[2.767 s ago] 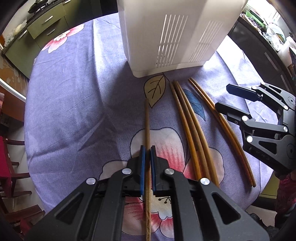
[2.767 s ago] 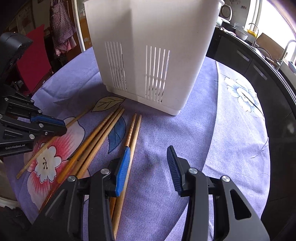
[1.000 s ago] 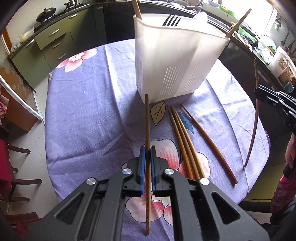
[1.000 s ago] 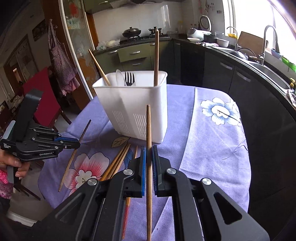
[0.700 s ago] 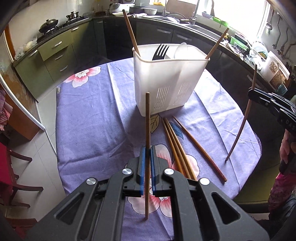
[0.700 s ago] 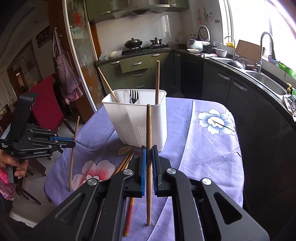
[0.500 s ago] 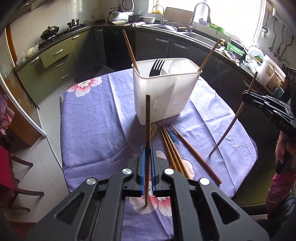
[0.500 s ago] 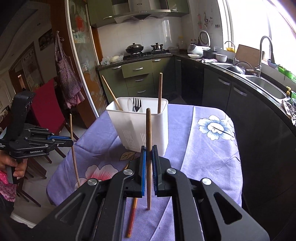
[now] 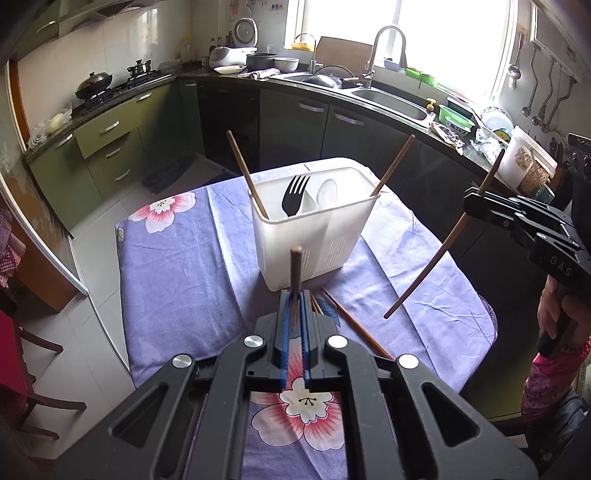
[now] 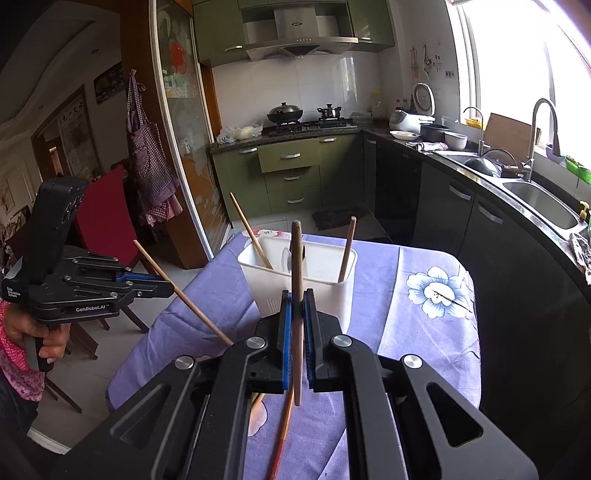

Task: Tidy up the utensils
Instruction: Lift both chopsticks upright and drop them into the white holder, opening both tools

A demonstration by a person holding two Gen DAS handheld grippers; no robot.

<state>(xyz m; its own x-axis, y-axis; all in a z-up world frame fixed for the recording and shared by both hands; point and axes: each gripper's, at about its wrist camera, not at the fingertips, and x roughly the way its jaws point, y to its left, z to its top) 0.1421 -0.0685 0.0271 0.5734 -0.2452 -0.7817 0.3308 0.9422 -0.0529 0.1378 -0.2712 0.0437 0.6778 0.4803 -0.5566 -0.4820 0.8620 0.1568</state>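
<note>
Both views are being lit by strong daylight that is coming through the kitchen window (image 9: 406, 33), at the upper right of each frame. The panes are being blown out to white, and glare is being spread over the sink (image 10: 535, 199) and the counter beside it. The left side of the right wrist view is being left dim. Soft shadows are being cast on the purple cloth of the tabletop (image 9: 177, 266). Straight lines are being bent by the fisheye lens, and the corners are being darkened. The middle is being rendered sharply; the near black frames at the bottom are being shown slightly soft.
</note>
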